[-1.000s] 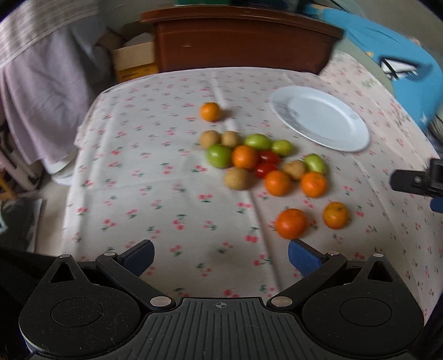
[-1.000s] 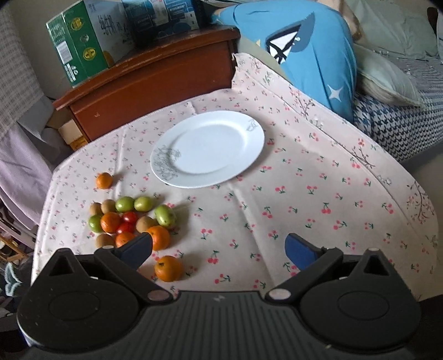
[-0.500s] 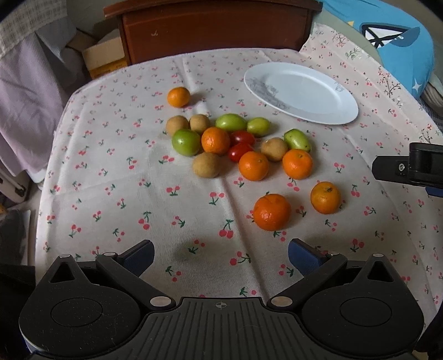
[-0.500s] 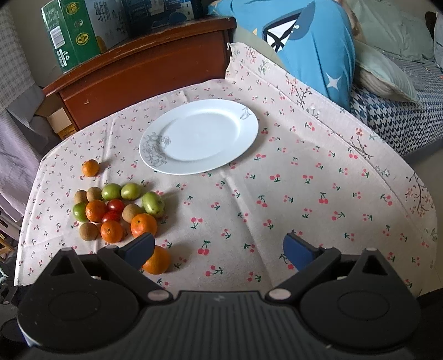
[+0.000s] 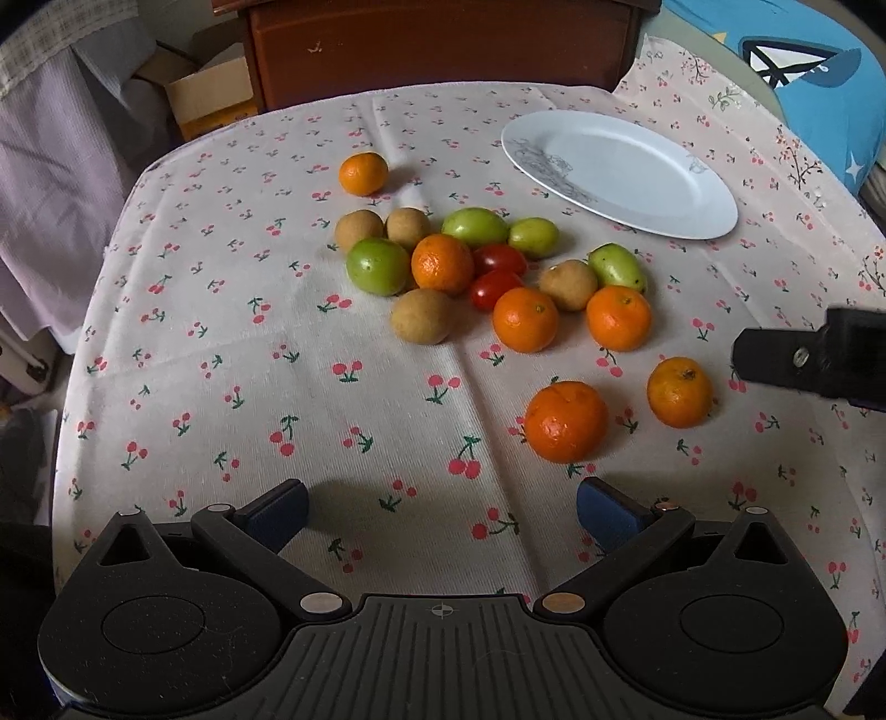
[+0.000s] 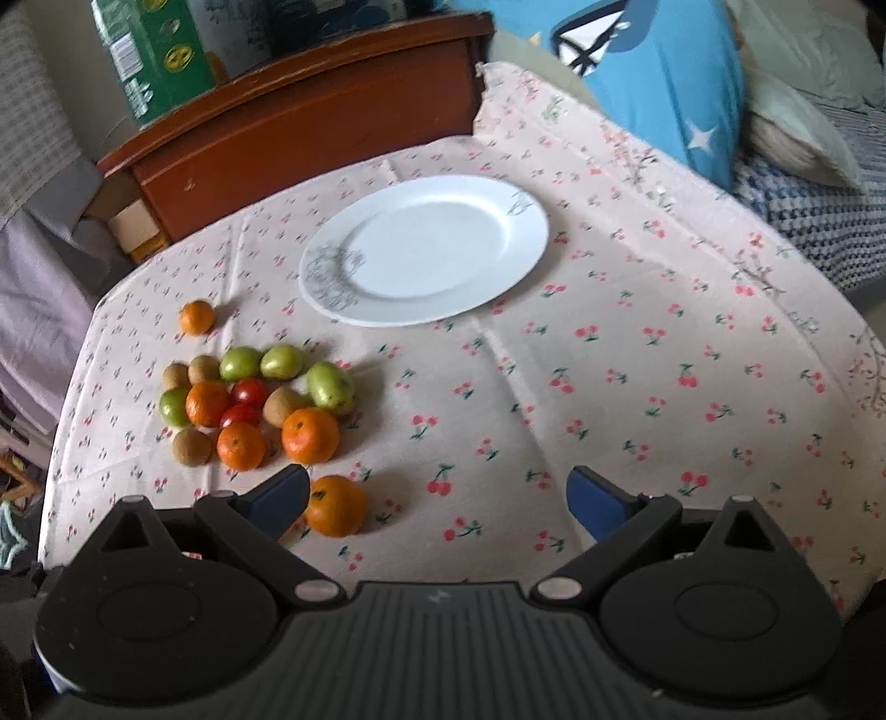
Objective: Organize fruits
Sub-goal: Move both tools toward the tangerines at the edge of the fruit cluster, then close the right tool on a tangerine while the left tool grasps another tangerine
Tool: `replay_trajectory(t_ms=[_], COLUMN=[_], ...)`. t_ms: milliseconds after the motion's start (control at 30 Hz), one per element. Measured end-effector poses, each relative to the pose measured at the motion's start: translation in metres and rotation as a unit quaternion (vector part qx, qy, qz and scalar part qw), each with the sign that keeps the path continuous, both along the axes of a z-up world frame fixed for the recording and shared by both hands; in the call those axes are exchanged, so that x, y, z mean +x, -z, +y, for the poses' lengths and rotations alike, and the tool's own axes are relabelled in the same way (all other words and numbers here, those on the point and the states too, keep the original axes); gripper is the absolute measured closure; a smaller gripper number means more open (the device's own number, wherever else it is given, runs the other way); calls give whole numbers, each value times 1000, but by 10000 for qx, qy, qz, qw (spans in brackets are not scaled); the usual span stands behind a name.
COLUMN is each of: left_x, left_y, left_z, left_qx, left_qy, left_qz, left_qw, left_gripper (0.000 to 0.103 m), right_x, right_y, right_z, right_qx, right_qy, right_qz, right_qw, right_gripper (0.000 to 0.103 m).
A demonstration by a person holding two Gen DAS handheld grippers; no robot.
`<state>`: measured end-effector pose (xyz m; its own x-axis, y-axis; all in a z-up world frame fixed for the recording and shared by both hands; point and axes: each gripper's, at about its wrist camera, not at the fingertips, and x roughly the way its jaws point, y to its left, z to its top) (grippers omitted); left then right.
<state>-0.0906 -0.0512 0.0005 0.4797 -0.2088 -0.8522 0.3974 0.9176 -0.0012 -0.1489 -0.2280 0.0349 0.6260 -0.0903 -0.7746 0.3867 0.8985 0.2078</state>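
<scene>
Several oranges, green fruits, brown fruits and two red tomatoes (image 5: pixel 497 275) lie clustered on the cherry-print tablecloth (image 5: pixel 310 387). A large orange (image 5: pixel 565 421) and a smaller one (image 5: pixel 679 391) sit nearest my left gripper (image 5: pixel 441 507), which hangs open and empty just short of them. One orange (image 5: pixel 363 173) lies apart at the far side. An empty white plate (image 5: pixel 620 171) (image 6: pixel 426 249) lies beyond the cluster. My right gripper (image 6: pixel 437 498) is open and empty, with an orange (image 6: pixel 335 505) beside its left finger. The right gripper's body (image 5: pixel 814 360) juts in from the right edge of the left wrist view.
A brown wooden cabinet (image 5: pixel 443 44) stands behind the table, with green cartons (image 6: pixel 160 55) on top. A blue cushion (image 6: pixel 653 83) and bedding lie to the right. Lilac cloth (image 5: pixel 50 166) and a cardboard box (image 5: pixel 205 94) are at the left.
Both grippers have moved forward and lower toward the fruit, which now looks larger in both views. Both stay open. No fruit has moved.
</scene>
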Motion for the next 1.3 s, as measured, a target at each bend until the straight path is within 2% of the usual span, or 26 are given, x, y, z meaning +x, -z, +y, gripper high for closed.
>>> replay_trajectory(t_ms=[100,267,500,667,800,967,1067,1200,1300], left_x=[0,-1,-2,-1,2,0,-3,-7,-11], left_y=[0,1,-1,-15,-22,-22,-21,-22,-23], left_z=[0,0,1,10,19,23,21,18,14], left_qx=[-8,-39,-43,-124,-181,-227,-231,-212,-197], left_qy=[10,25,17,-153,-237,-123,-26,81,217], left_qz=[-5,-73,-81,-478,-574,-505,-571,-699,-813], left_qw=[10000,10000,10000,9987,9979,9984,9981,9973,9963], left_gripper=[0,0,0,0,0,0,0,1,1], right_x=[2,2,-1,-2,-2,-1,0,2,4], right_y=[3,6,6,7,8,11,13,15,17], right_z=[5,8,6,3,3,6,10,14,16], right_qx=[-35,-22,94,221,325,424,505,516,555], right_qy=[-111,-172,-164,-128,-136,-247,-369,-475,-567], right_qz=[33,28,-41,-91,-127,-145,-145,-121,-138], right_qw=[9999,9998,9998,9996,9993,9987,9979,9975,9967], right_gripper=[4,13,17,23,27,41,46,49,58])
